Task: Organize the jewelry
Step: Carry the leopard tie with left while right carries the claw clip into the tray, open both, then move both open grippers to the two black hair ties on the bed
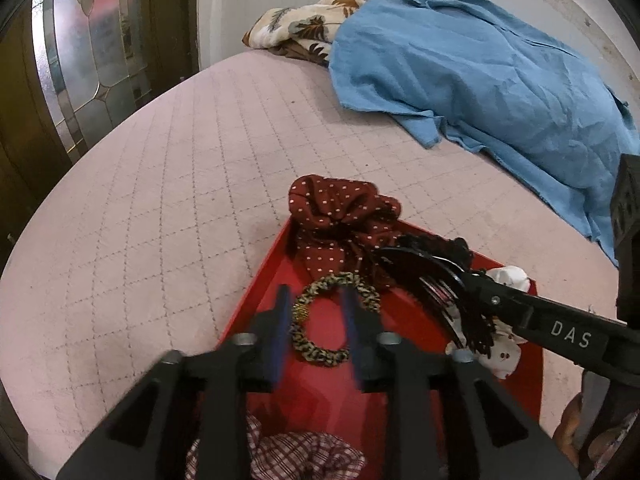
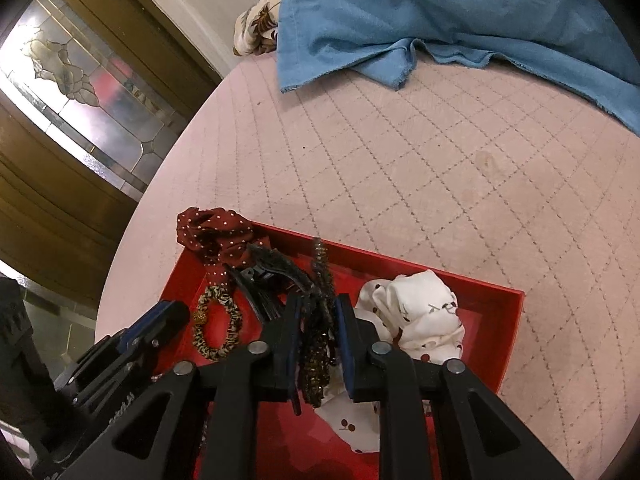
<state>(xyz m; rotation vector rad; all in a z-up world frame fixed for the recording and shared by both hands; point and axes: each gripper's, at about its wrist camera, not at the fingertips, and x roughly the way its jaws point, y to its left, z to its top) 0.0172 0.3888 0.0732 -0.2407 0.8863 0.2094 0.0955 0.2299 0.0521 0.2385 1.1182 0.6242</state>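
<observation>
1. The red tray (image 1: 256,292) lies on the pink quilted bed (image 1: 160,184), and every hair piece sits inside it.
2. The left hand-held gripper (image 1: 316,328) hangs right over the leopard band (image 1: 334,318). Its blue pads stand apart, one on each side of the ring, and do not press it. The ring lies flat, with its gold bead toward the left pad.
3. The right hand-held gripper (image 2: 318,340) straddles a dark beaded band (image 2: 318,344). That band's long axis runs away from the camera, in line with the fingers. The jaws are partly spread; I cannot tell whether the pads still nip it.
4. The black claw clip (image 2: 272,276) lies between the two grippers, just past the right one's left finger.
5. The white scrunchie (image 2: 416,316) lies to the right, touching the right gripper's right finger. The left one is well off from it.
6. The maroon dotted scrunchie (image 1: 340,216) sits at the tray's far corner, straight ahead of the left gripper, which is the nearer one to it.
</observation>
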